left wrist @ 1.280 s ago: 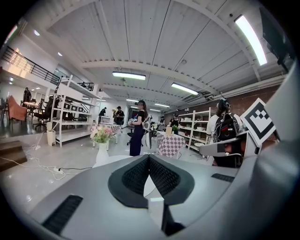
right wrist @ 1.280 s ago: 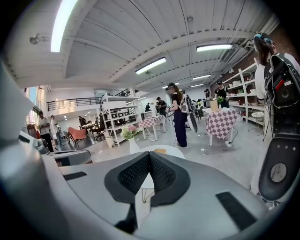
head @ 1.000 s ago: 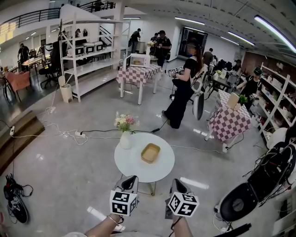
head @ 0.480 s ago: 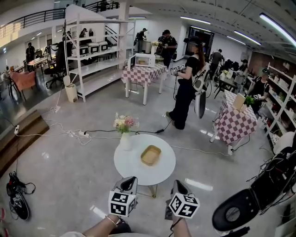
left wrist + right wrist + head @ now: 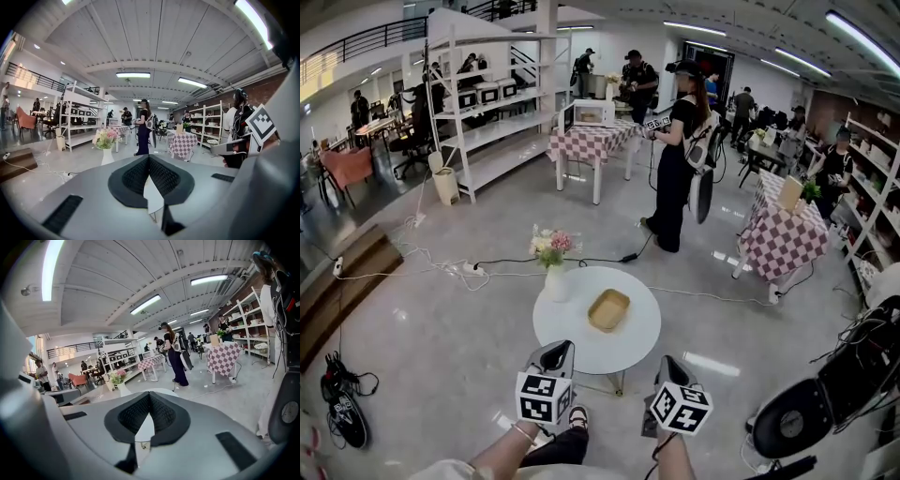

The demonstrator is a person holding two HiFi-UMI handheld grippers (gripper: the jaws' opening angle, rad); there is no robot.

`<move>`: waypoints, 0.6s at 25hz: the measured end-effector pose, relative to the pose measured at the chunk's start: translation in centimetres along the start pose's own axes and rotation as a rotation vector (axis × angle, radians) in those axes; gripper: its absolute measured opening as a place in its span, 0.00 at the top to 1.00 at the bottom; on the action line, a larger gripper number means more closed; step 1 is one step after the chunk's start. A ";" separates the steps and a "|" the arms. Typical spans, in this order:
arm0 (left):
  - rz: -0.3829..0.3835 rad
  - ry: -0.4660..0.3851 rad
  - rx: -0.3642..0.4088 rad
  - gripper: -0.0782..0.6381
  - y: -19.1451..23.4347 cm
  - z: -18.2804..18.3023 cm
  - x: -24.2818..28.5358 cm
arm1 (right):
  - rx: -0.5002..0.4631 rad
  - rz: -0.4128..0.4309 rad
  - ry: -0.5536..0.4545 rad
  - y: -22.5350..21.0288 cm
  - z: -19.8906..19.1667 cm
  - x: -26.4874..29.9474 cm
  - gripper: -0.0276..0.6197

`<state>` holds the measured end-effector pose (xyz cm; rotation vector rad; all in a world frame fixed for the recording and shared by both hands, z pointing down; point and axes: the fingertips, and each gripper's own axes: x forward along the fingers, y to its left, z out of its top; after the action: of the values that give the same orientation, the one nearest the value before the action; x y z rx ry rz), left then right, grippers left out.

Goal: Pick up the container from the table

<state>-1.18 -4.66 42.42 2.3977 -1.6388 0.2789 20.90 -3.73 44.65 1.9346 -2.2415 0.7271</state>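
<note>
The container [image 5: 608,309] is a shallow tan tray lying right of centre on the round white table [image 5: 581,339]. A white vase of flowers [image 5: 553,274] stands at the table's back left edge. My left gripper [image 5: 555,354] hangs at the table's near edge, its jaws shut with nothing in them. My right gripper [image 5: 668,367] is just off the near right edge, also shut and empty. In the left gripper view the pads [image 5: 136,176] meet and the vase [image 5: 106,144] shows beyond them. The right gripper view shows its pads [image 5: 161,413] closed, with the vase [image 5: 119,382] to the left.
Cables [image 5: 459,270] run across the grey floor behind the table. A person in black [image 5: 674,169] stands further back beside checkered-cloth tables [image 5: 787,239]. White shelving [image 5: 478,112] is at the back left, and a dark round-based machine [image 5: 797,417] stands at the near right.
Both grippers and the head camera have drifted toward the table, which now looks slightly larger. The person in black has stepped a little further back.
</note>
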 end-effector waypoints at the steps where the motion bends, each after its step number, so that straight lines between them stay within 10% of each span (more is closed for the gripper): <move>1: 0.001 -0.005 -0.001 0.87 0.4 0.1 0.4 | 0.000 -0.007 0.000 -0.2 0.1 0.3 0.92; 15: -0.019 -0.013 -0.066 0.87 3.8 1.4 8.8 | -0.033 -0.028 0.032 -0.5 3.2 7.5 0.92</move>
<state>-1.56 -14.22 43.84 2.3695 -1.6045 0.2036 20.70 -11.94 44.77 1.9219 -2.1896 0.7075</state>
